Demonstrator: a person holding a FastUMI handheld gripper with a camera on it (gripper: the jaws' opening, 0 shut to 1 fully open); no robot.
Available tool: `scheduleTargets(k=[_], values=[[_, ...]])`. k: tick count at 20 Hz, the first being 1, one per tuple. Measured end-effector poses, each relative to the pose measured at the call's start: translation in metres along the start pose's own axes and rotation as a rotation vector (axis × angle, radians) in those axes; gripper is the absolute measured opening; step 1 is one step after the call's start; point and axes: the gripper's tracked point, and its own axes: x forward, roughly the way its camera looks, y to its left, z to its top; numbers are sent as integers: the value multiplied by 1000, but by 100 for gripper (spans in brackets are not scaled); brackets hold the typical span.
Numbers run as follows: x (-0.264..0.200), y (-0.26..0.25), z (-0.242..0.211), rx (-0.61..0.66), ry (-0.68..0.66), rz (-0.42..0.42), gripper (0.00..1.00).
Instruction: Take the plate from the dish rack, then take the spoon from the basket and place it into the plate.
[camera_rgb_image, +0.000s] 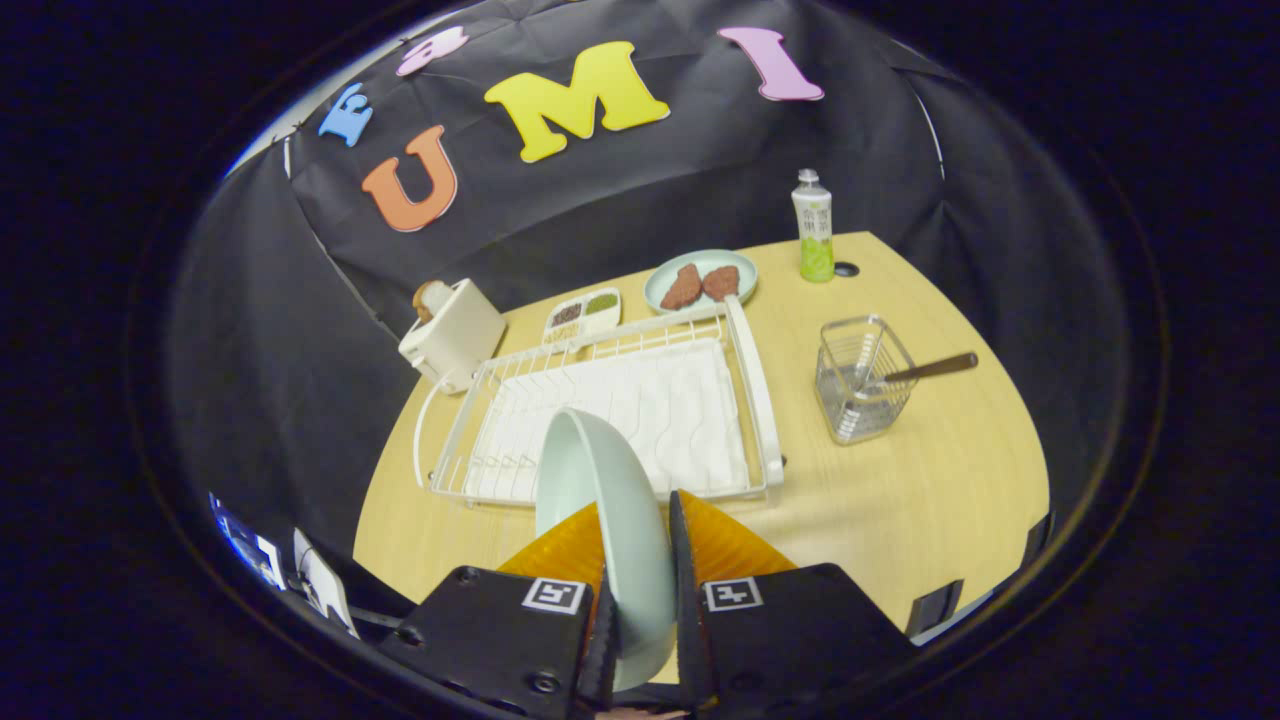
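A pale green plate (600, 490) stands on edge between my two fingers, and my gripper (636, 530) is shut on its rim. The plate hangs above the near edge of the white wire dish rack (620, 410), lifted out of it. Beyond the fingers and to the right stands a clear wire-look basket (860, 385) on the wooden table (920, 480). A spoon with a dark handle (925, 369) leans out of the basket toward the right.
Behind the rack lie a second plate with two brown pieces of food (702, 280), a small divided dish (583, 315) and a white toaster (452, 333). A green-labelled bottle (814, 228) stands at the table's far edge.
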Motion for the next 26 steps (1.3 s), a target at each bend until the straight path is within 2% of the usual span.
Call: scheduleTargets(k=[5, 14, 16, 19, 20, 25, 26], values=[[33, -7, -48, 93, 88, 77, 30], [64, -27, -62, 227, 110, 148, 31], [67, -37, -58, 244, 105, 143, 32], [73, -53, -50, 226, 71, 112, 43], [73, -55, -49, 217, 57, 105, 52], [61, -65, -40, 153, -27, 76, 62], [58, -66, -40, 127, -59, 63, 71]])
